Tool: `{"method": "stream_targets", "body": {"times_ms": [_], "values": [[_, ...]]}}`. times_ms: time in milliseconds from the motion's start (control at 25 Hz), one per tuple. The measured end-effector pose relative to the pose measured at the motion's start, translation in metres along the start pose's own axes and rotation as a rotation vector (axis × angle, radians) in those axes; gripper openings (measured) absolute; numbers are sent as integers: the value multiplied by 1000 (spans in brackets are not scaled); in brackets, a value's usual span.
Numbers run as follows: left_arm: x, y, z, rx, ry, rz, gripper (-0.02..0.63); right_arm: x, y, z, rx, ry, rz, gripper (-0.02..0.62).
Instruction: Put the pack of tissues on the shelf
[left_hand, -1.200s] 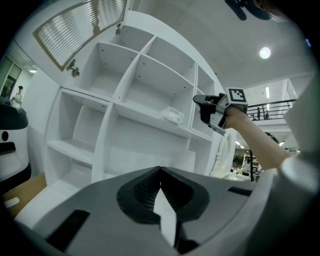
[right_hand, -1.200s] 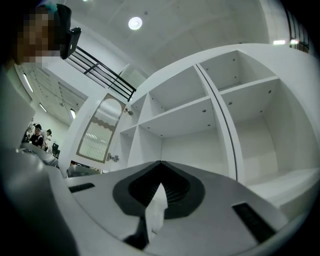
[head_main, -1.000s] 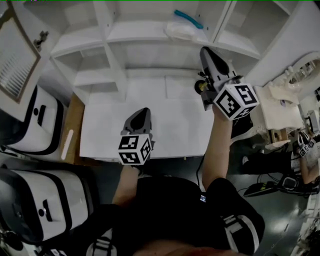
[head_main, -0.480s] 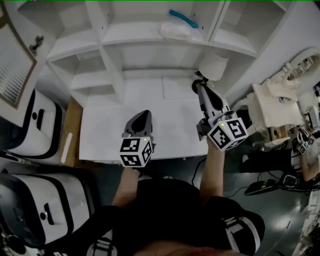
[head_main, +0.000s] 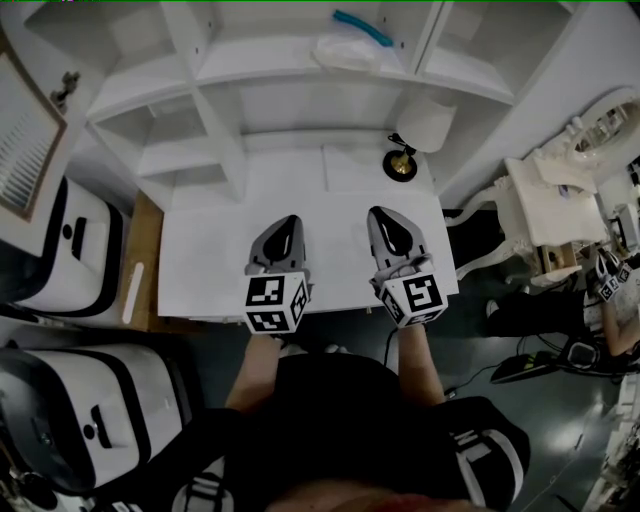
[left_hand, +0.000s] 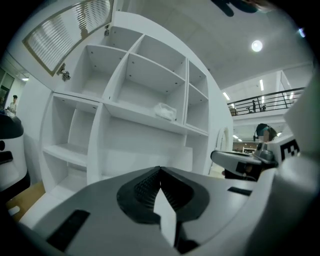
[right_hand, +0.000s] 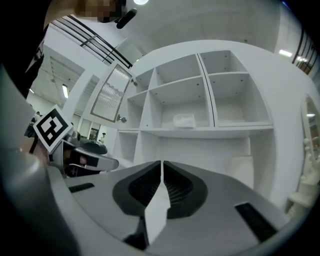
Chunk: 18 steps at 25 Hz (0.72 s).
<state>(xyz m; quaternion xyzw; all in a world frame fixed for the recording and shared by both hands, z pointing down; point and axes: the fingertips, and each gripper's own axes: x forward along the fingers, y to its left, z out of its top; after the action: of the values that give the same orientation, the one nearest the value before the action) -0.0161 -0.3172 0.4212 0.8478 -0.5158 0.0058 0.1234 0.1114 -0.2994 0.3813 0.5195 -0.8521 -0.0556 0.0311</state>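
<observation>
The pack of tissues (head_main: 345, 52), a clear soft packet, lies on the middle shelf of the white shelf unit (head_main: 215, 110), with a blue strip (head_main: 362, 28) just behind it. It also shows in the left gripper view as the tissue pack (left_hand: 165, 111) and in the right gripper view as the pack (right_hand: 184, 120). My left gripper (head_main: 288, 222) and right gripper (head_main: 380, 213) hover side by side over the front of the white desk (head_main: 205, 255), far from the pack. Both are shut with nothing between the jaws, as the left gripper (left_hand: 160, 170) and right gripper (right_hand: 161, 163) show.
A small lamp with a white shade (head_main: 425, 122) and a dark round base (head_main: 402, 165) stands at the desk's back right. White-and-black machines (head_main: 85, 245) stand at the left, an ornate white table (head_main: 545, 205) at the right. A louvered door (head_main: 25, 130) hangs open at the left.
My right gripper has come down and back from beside the lamp under the shelf to the desk's front, level with the left gripper. The left gripper has stayed put.
</observation>
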Motion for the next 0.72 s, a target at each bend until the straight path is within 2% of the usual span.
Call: {"method": "stream_targets", "body": {"times_ms": [120, 200, 720], "values": [[-1, 0, 0, 16, -16, 19, 11, 1, 11, -20, 25, 78, 26, 20], [0, -1, 0, 26, -21, 27, 11, 1, 12, -27, 27, 114, 11, 18], [4, -3, 1, 41, -39, 17, 11, -1, 7, -32, 51, 125, -16, 18]]}}
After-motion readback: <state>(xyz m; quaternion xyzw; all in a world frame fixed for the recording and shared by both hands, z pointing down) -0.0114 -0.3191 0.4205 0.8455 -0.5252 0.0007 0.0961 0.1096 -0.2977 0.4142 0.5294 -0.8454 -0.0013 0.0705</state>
